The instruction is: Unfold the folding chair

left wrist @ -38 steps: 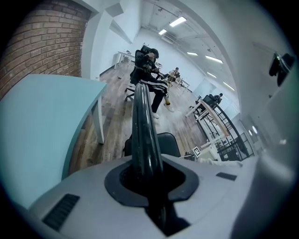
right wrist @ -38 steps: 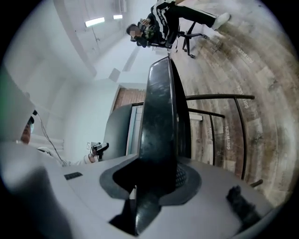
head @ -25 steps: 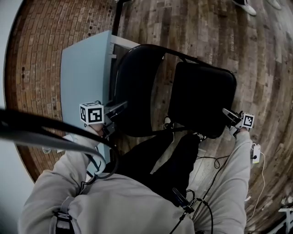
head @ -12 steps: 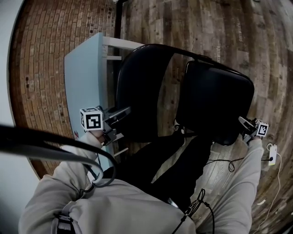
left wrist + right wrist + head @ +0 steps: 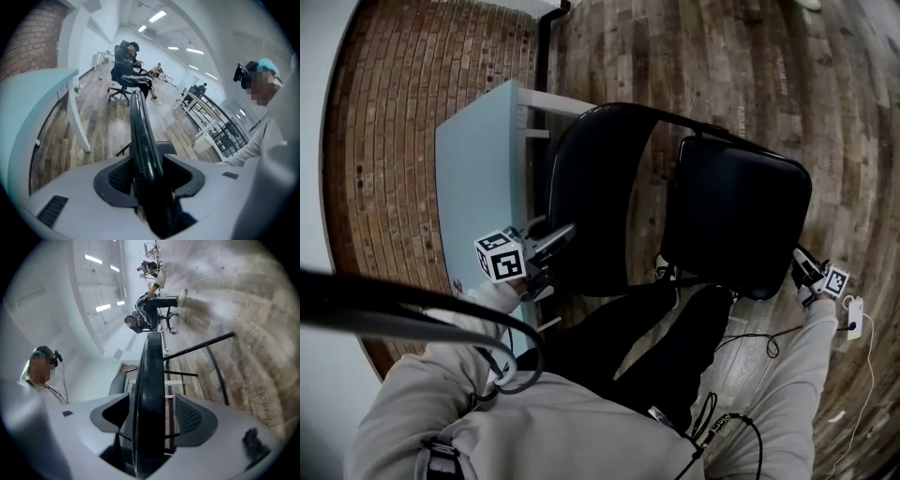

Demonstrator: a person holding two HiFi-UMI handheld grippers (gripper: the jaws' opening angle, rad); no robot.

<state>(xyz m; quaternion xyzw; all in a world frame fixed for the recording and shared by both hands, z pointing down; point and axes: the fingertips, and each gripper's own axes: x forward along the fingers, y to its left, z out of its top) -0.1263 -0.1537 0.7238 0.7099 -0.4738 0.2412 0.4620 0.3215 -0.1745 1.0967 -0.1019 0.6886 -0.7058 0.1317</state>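
The black folding chair stands in front of me with its seat [image 5: 736, 220] swung away from the backrest [image 5: 591, 197]. My left gripper [image 5: 548, 246] sits at the backrest's near left edge. In the left gripper view the backrest edge [image 5: 139, 126] runs between the jaws of that gripper [image 5: 150, 176]; they are opening, with a gap on the right side. My right gripper [image 5: 806, 272] is at the seat's near right corner. The seat edge [image 5: 152, 376] lies between its opening jaws [image 5: 147, 416], with gaps on both sides.
A light blue table [image 5: 478, 178] stands close on the chair's left, over brick-patterned floor. Cables and a small white device [image 5: 853, 314] lie on the wooden floor by my right hand. Far off, a person sits on an office chair [image 5: 126, 61].
The seat has swung out to the right, away from the backrest, and my right gripper went right and down with its corner. The left gripper stayed at the backrest edge and rolled slightly.
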